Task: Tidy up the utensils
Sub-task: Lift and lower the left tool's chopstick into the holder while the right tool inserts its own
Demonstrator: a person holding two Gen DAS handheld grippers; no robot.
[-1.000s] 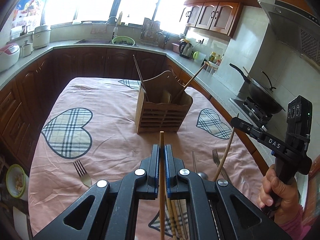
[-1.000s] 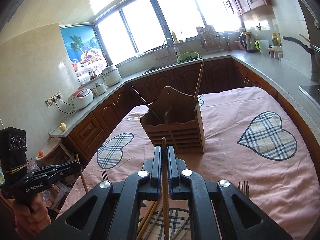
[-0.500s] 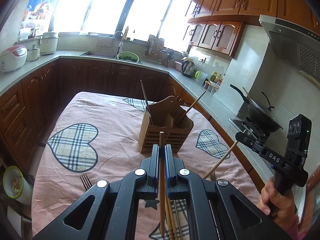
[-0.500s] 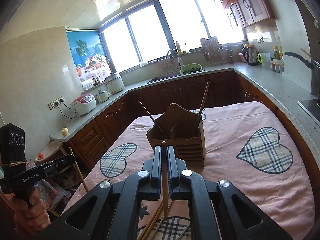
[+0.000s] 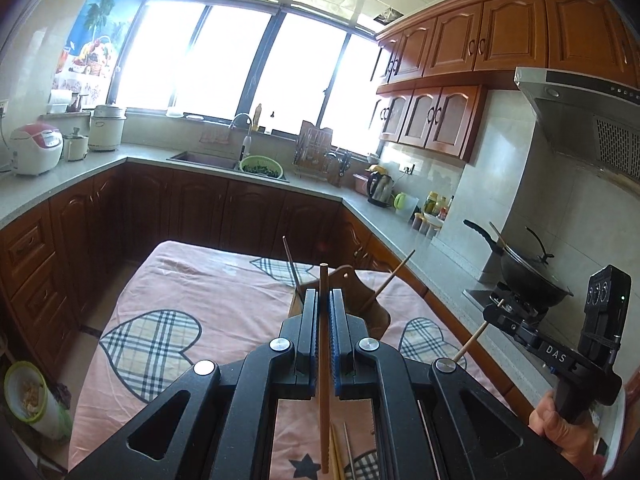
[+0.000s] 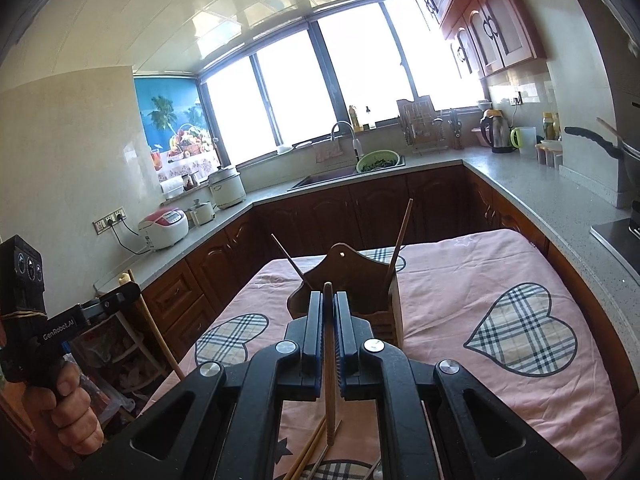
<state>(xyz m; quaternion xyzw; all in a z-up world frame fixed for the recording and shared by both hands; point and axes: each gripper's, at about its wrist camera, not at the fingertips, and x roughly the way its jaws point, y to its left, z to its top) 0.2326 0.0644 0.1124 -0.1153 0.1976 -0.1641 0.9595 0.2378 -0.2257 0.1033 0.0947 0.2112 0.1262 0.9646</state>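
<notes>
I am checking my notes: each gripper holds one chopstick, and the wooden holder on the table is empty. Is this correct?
Not quite: the wooden holder is not empty; the right wrist view shows two sticks leaning in it. The left gripper and right gripper each hold one chopstick.

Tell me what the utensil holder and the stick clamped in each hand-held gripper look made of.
Utensil holder: apparently wood, brown, matte, slatted front. Stick in the left hand-held gripper: reddish-brown, plain and matte, likely a wooden chopstick. Stick in the right hand-held gripper: paler tan chopstick, wood or bamboo; grain too fine to tell.
</notes>
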